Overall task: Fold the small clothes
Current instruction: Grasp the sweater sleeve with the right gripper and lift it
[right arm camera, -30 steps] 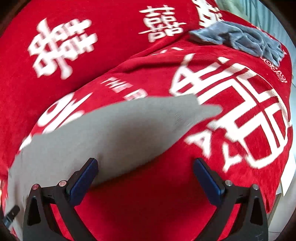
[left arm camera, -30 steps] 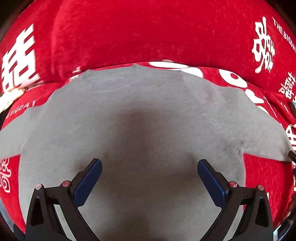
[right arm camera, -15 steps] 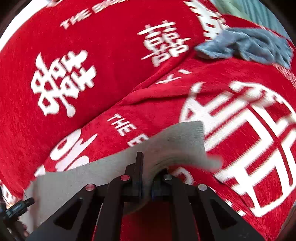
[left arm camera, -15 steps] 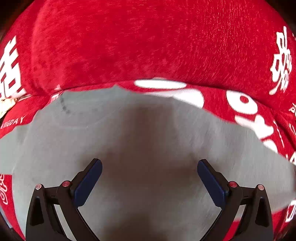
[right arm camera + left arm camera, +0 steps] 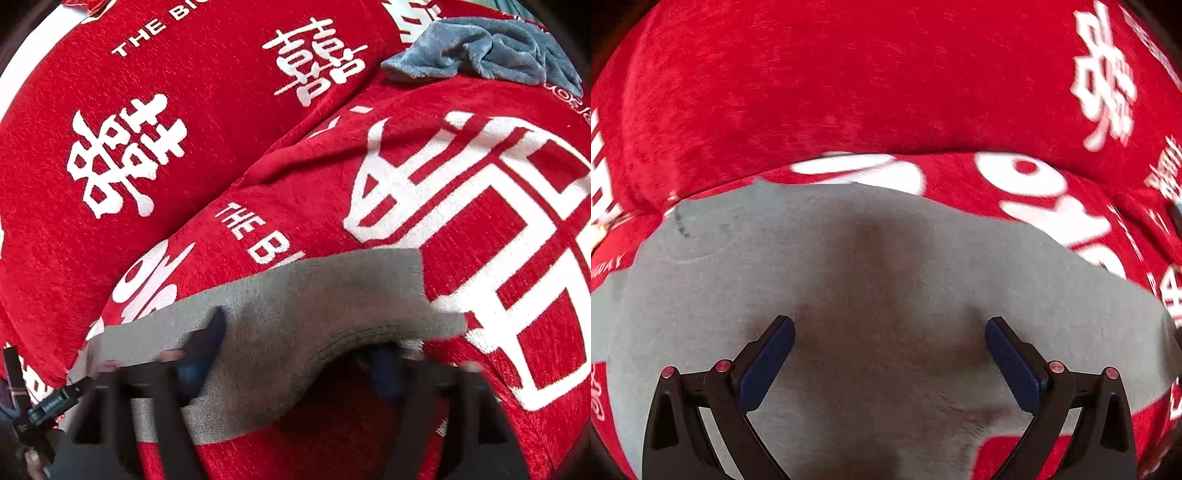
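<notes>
Left wrist view: a grey garment (image 5: 886, 295) lies flat across the lower two thirds of the frame on a red cover (image 5: 849, 92) printed with white characters. Its far edge runs from the middle left down toward the right edge, and a faint round seam with a small dark mark shows at its upper left. The left gripper (image 5: 889, 350) sits at the bottom centre above the cloth, its two blue-padded fingers (image 5: 768, 358) spread wide with nothing between them, and a shadow lies on the cloth in the gap. Right wrist view: the same grey garment (image 5: 295, 314) fills the lower middle of the frame, one edge lifted and curled over the red cover (image 5: 221, 129). The right gripper (image 5: 295, 354) at the bottom is badly blurred; its fingers (image 5: 207, 343) look parted, the left one over the cloth and the right one under the raised fold, but whether they pinch the fabric cannot be told. A crumpled blue-grey cloth (image 5: 480, 48) lies at the upper right, well apart from the garment
</notes>
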